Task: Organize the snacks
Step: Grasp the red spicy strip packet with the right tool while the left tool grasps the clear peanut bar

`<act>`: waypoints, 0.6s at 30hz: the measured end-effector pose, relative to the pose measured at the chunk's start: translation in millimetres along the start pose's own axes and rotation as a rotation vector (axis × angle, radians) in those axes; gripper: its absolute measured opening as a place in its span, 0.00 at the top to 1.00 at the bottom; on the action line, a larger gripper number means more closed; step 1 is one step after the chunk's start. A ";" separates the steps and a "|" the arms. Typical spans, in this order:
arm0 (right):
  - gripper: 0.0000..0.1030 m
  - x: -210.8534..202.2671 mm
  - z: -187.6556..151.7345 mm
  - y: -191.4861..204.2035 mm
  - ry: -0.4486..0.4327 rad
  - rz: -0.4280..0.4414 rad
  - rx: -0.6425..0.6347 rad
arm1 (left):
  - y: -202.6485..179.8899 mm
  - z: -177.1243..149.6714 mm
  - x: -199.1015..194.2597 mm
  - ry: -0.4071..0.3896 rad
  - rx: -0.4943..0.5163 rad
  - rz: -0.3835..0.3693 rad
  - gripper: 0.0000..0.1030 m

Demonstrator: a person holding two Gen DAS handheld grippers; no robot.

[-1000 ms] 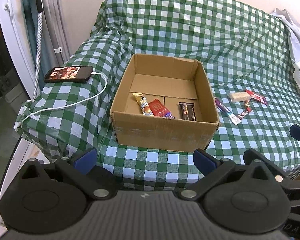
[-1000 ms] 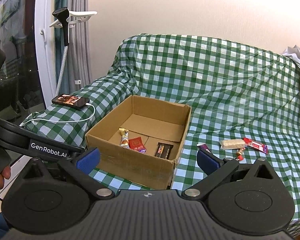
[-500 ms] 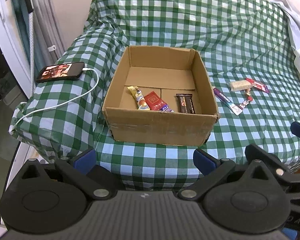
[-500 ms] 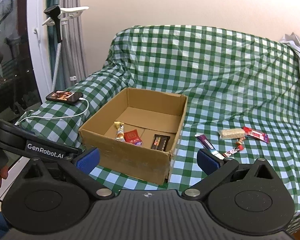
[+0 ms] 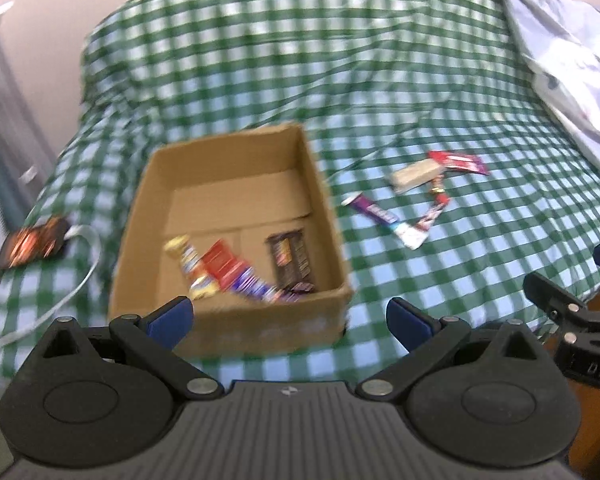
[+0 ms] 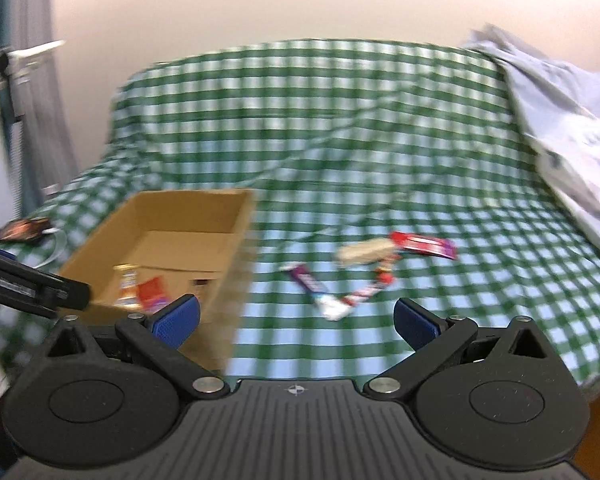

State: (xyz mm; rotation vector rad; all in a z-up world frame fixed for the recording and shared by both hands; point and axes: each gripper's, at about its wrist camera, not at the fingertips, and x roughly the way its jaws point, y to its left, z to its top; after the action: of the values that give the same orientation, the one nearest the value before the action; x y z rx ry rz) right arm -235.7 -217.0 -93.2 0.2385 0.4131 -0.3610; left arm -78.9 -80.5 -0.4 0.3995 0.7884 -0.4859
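A green-and-white checked cloth (image 5: 380,80) covered the whole sofa, with a pale grey garment (image 5: 560,60) heaped at its right end. On the seat sat an open cardboard box (image 5: 236,184), its flaps down, holding three wrapped snacks along the near wall: a gold-ended bar (image 5: 188,264), a red packet (image 5: 224,268) and a dark brown bar (image 5: 290,260), lying close together. To the right of the box, on the cloth and apart from it, four loose snacks lay in a small cluster: a beige bar (image 6: 366,251) touching a red wrapper (image 6: 422,245), a purple bar (image 6: 310,282) and a thin red-and-white stick (image 6: 370,288). A phone (image 5: 34,240) with a lit screen rested on the left armrest, a white cable (image 5: 80,276) trailing from it. The left gripper (image 5: 290,316) hung before the box with its blue-padded fingers (image 5: 170,316) spread wide and nothing between them; the right gripper (image 6: 296,318) faced the loose cluster, fingers (image 6: 416,324) likewise apart and empty. Both views were blurred.
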 end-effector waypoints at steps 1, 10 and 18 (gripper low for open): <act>0.01 4.1 0.7 -11.3 0.003 -0.021 0.012 | -8.6 9.1 6.9 0.001 0.021 -0.014 0.00; 0.01 71.0 16.8 -100.6 0.037 -0.133 0.027 | -81.8 93.5 112.2 0.086 0.146 -0.138 0.00; 0.01 207.0 48.9 -179.4 0.107 -0.100 -0.150 | -155.6 165.7 257.0 0.196 0.268 -0.233 0.00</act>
State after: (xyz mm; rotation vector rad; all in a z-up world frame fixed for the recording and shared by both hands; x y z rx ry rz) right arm -111.5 -455.1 -166.1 0.0913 0.5566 -0.4142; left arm 85.8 -360.1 -111.8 0.6134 0.9684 -0.7835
